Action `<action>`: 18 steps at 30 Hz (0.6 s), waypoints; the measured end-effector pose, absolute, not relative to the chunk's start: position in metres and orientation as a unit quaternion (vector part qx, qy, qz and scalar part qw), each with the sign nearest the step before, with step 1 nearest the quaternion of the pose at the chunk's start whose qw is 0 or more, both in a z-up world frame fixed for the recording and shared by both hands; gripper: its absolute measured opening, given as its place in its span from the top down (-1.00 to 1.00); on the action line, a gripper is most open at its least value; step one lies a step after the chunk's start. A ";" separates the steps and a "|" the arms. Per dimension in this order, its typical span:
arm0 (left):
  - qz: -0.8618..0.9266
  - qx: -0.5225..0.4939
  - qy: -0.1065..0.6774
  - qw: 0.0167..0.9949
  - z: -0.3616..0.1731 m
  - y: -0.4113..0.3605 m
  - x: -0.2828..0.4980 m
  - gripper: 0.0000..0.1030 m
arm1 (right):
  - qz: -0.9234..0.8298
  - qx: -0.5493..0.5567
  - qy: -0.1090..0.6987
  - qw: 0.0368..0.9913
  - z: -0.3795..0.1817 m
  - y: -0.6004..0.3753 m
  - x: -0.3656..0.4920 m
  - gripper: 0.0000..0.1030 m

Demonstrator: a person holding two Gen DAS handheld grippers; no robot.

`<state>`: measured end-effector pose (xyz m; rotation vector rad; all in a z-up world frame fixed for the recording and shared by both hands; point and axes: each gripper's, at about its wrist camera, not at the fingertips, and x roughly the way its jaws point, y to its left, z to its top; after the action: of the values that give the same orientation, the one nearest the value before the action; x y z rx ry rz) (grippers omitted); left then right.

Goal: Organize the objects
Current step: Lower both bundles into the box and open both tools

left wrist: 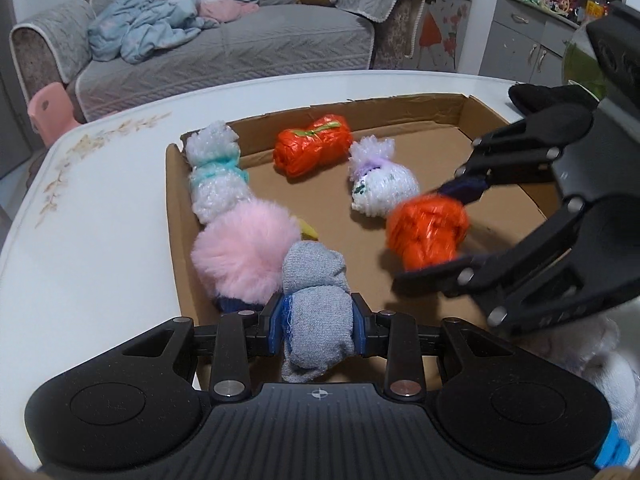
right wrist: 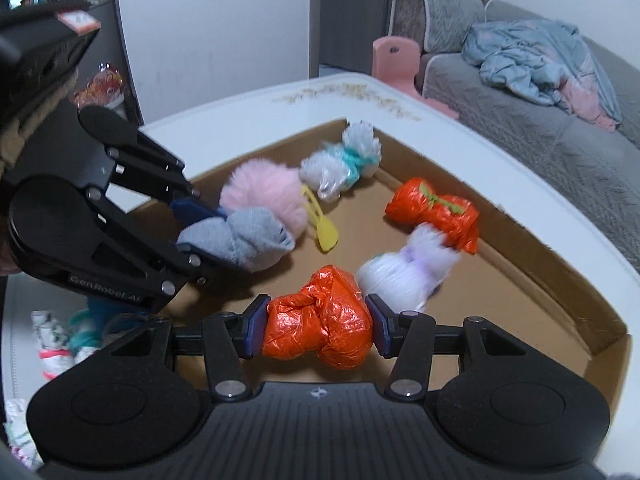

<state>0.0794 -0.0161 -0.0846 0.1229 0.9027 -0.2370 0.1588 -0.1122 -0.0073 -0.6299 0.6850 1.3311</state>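
Observation:
A shallow cardboard tray (left wrist: 400,120) (right wrist: 520,248) lies on a white table. My left gripper (left wrist: 318,322) is shut on a grey rolled sock (left wrist: 316,304) (right wrist: 248,240) over the tray's near left part. My right gripper (right wrist: 316,326) is shut on an orange plastic bundle (right wrist: 320,320) (left wrist: 426,230) over the tray. In the tray lie a pink fluffy ball (left wrist: 244,252) (right wrist: 264,192), a white bundle with teal tie (left wrist: 216,176) (right wrist: 344,164), a second orange bundle (left wrist: 312,144) (right wrist: 436,210) and a white bundle with purple tie (left wrist: 380,184) (right wrist: 404,268).
A yellow clip (right wrist: 320,224) lies by the pink ball. More bundles (right wrist: 64,336) lie on the table left of the tray. A black item (left wrist: 540,96) sits beyond the tray. A grey sofa (left wrist: 224,40) with blue bedding and a pink stool (right wrist: 396,60) stand behind.

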 end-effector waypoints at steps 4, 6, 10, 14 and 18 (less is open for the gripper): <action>-0.109 0.064 0.432 0.893 -0.086 -0.016 0.090 0.23 | 0.599 -0.295 0.301 0.681 -0.012 -0.103 0.156 0.08; -0.105 0.071 0.430 0.894 -0.088 -0.017 0.095 0.23 | 0.598 -0.303 0.296 0.680 -0.012 -0.099 0.156 0.08; -0.097 0.063 0.430 0.895 -0.088 -0.014 0.102 0.21 | 0.596 -0.319 0.292 0.677 -0.014 -0.090 0.157 0.07; -0.090 0.062 0.431 0.896 -0.088 -0.013 0.105 0.20 | 0.599 -0.325 0.292 0.671 -0.015 -0.087 0.158 0.06; -0.086 0.060 0.435 0.894 -0.086 -0.016 0.103 0.06 | 0.598 -0.333 0.291 0.669 -0.015 -0.089 0.157 -0.07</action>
<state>0.1030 -0.0155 -0.0860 0.1248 0.9017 -0.1792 0.1569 -0.0888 -0.0146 -0.7506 0.6565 1.3485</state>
